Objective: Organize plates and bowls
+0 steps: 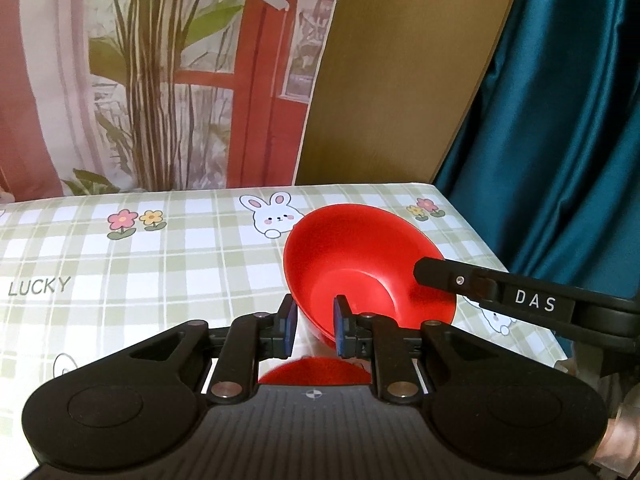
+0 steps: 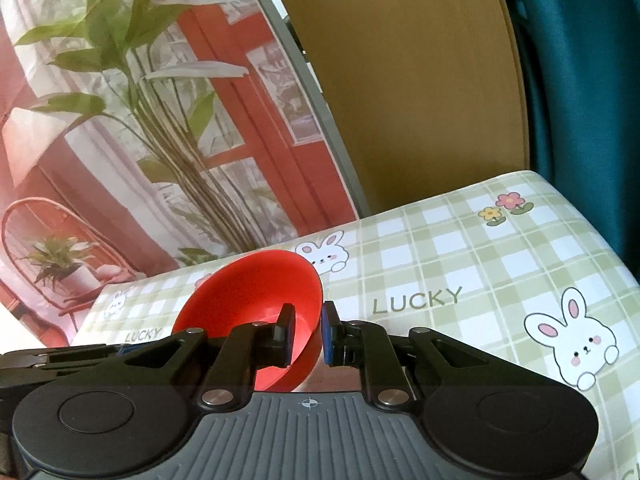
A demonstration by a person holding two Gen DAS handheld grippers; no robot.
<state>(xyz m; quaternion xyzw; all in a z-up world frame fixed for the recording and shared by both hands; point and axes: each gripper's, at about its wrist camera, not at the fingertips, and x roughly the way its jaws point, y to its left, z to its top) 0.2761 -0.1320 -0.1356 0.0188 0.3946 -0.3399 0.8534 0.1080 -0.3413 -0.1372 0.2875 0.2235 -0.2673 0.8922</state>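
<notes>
A red bowl (image 1: 360, 264) is held tilted above the checked tablecloth (image 1: 160, 264). My left gripper (image 1: 314, 328) is shut on its near rim, one pad inside and one outside. My right gripper (image 2: 306, 332) is shut on the opposite rim of the same bowl (image 2: 248, 292); its black finger (image 1: 460, 280) reaches in from the right in the left wrist view. A second red piece (image 1: 316, 372) shows just below the left gripper, mostly hidden by the gripper body. The left gripper's arm shows at the left edge of the right wrist view (image 2: 60, 356).
The table's far edge meets a printed backdrop with plants and a red window (image 1: 160, 80) and a brown board (image 1: 400, 80). A teal curtain (image 1: 560, 120) hangs past the table's right edge.
</notes>
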